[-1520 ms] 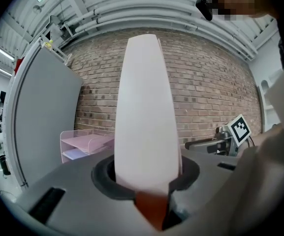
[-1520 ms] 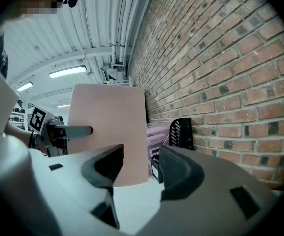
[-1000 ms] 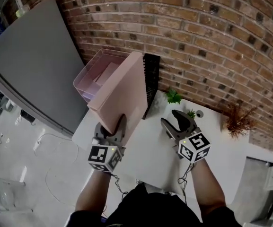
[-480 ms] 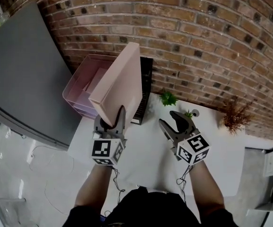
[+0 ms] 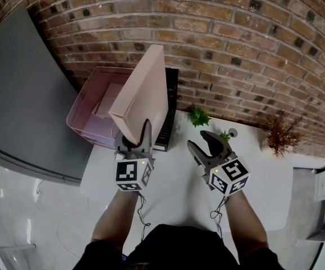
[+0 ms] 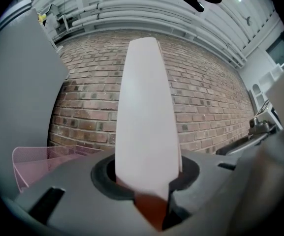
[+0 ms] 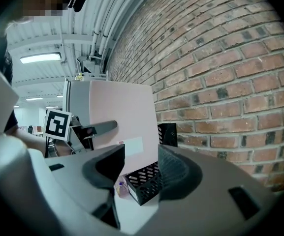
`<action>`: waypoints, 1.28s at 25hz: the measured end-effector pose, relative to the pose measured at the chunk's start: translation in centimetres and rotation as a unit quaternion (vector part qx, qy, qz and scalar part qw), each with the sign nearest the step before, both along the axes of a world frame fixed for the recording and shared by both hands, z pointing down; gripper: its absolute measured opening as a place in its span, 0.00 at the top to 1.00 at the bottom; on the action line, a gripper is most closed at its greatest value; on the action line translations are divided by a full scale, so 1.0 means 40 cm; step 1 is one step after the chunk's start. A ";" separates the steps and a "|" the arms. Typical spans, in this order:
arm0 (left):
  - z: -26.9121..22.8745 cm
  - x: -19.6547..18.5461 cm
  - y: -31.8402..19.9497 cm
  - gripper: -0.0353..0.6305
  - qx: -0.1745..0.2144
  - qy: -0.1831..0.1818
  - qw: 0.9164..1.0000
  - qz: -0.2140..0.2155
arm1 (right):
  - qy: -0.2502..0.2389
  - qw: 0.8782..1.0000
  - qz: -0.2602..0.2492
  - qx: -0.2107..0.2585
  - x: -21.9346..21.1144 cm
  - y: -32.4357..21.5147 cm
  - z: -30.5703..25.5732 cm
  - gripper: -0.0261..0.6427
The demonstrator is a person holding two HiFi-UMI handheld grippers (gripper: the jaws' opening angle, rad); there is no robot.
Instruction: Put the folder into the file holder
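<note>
Now swung up from a lean into a nearly upright stand, and carried farther toward the brick wall (image 5: 252, 49) than a second ago: so much for the pink folder (image 5: 145, 94). Held by its near bottom corner in the left gripper (image 5: 134, 142), jaws clamped on the edge with the same bite as before. Seen edge-on in the left gripper view, rising straight out from between the pads as a tall pale strip.

Not yet in the black mesh file holder (image 5: 173, 94). Hangs above the far left of the white table (image 5: 252, 179), broad face just left of the holder and hiding part of it, with the pink tray (image 5: 89, 114) on its other side. Cannot tell whether folder and holder touch.

Hardly moved on the other side: right gripper (image 5: 200, 141) over the table to the right of the holder, near a small green plant (image 5: 199, 117), jaws apart with nothing between them, only the holder's mesh showing beyond the gap.

Reads as the lining-up step, probably most of the way done: carrying over, turning upright finished or close to it, insertion left. Likely calls next for a small shift right over the holder's open top, then a straight lowering. Worth watching the bottom edge against the mesh rim, since a catch there could tip the light holder.
</note>
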State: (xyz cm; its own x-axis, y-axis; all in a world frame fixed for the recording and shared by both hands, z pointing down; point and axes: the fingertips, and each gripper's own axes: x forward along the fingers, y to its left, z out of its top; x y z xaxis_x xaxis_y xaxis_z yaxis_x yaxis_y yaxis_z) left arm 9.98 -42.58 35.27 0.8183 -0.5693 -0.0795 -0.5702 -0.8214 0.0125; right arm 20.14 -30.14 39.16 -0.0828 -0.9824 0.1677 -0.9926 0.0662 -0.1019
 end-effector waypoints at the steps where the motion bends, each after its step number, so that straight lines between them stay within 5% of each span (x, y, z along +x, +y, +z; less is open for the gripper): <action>1: 0.003 0.008 -0.005 0.75 0.000 0.001 1.000 0.000 | 0.000 1.000 0.002 -0.001 0.005 -0.005 0.002 0.64; 32: 0.104 0.150 -0.092 0.75 0.003 0.068 0.997 -0.021 | -0.023 0.999 0.034 -0.035 0.084 -0.058 0.095 0.65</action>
State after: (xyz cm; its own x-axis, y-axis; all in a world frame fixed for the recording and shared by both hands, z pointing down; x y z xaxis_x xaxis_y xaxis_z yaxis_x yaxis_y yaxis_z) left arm 15.98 -46.28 39.42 0.7754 -0.6020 -0.1906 -0.5974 -0.7971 0.0874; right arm 23.50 -32.47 42.97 -0.0264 -0.9717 0.2345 -0.9886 -0.0094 -0.1503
